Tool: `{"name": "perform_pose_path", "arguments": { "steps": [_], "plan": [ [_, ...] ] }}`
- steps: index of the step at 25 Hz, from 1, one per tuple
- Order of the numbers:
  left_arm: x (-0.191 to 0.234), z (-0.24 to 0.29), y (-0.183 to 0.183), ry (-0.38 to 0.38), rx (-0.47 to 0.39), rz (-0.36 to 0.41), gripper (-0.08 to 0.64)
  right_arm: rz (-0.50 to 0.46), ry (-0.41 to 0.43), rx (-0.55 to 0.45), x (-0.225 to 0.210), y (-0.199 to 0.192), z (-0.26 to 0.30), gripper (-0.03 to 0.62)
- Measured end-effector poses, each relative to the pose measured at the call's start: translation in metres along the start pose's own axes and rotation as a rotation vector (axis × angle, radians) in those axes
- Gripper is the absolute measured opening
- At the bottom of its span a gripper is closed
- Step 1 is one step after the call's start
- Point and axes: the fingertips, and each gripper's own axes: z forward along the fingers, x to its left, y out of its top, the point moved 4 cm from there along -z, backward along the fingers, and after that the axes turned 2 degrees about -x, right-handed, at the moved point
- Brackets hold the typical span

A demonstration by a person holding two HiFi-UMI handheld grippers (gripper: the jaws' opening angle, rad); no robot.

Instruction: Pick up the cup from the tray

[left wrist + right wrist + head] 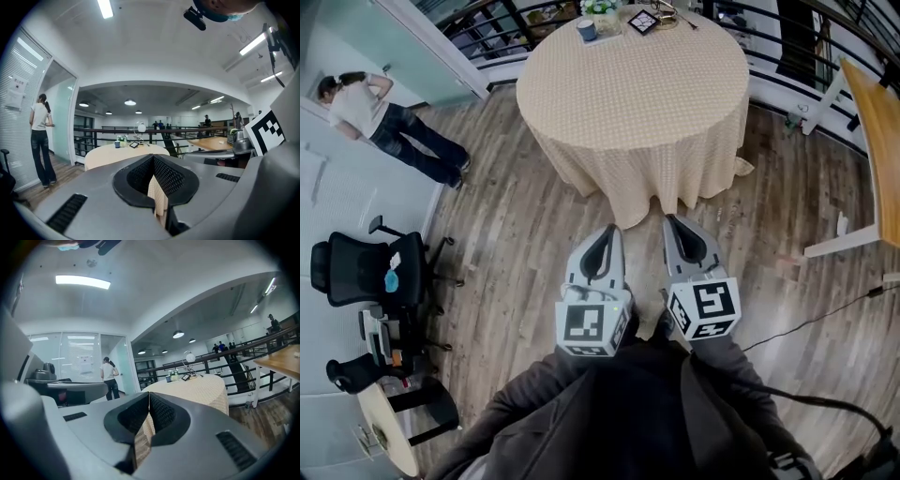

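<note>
Head view puts the blue cup (587, 30) at the upper middle of the frame, on the far edge of the round table (656, 103) and well apart from both grippers; we cannot make out the tray. The left gripper (607, 232) and the right gripper (673, 223) hang at the lower middle, each with its jaws pressed together on nothing. We should first walk around to the cup's side, then spread one gripper's jaws before reaching it, keeping clear of the flowers (600, 7) just beside it.
</note>
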Motion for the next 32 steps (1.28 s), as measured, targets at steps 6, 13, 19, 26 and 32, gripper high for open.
{"name": "perform_pose_path", "arguments": {
  "steps": [6,13,19,26,32],
  "plan": [
    [0.011,0.022,-0.010,-0.009,0.002,-0.024,0.003,-0.009,-0.012,0.025,-0.011,-0.007,0.022,0.008],
    [0.047,0.075,-0.007,-0.027,-0.022,-0.075,0.004,-0.037,-0.026,0.049,-0.022,0.001,0.078,0.008],
    [0.089,0.120,0.006,-0.044,-0.051,-0.101,0.004,-0.073,-0.027,0.051,-0.022,0.019,0.139,0.008],
    [0.152,0.151,0.027,-0.058,-0.128,-0.121,0.005,-0.142,-0.020,0.021,0.002,0.046,0.205,0.008],
    [0.186,0.175,0.032,-0.089,-0.151,-0.147,0.003,-0.173,-0.048,0.007,0.010,0.056,0.242,0.008]
  ]
}}
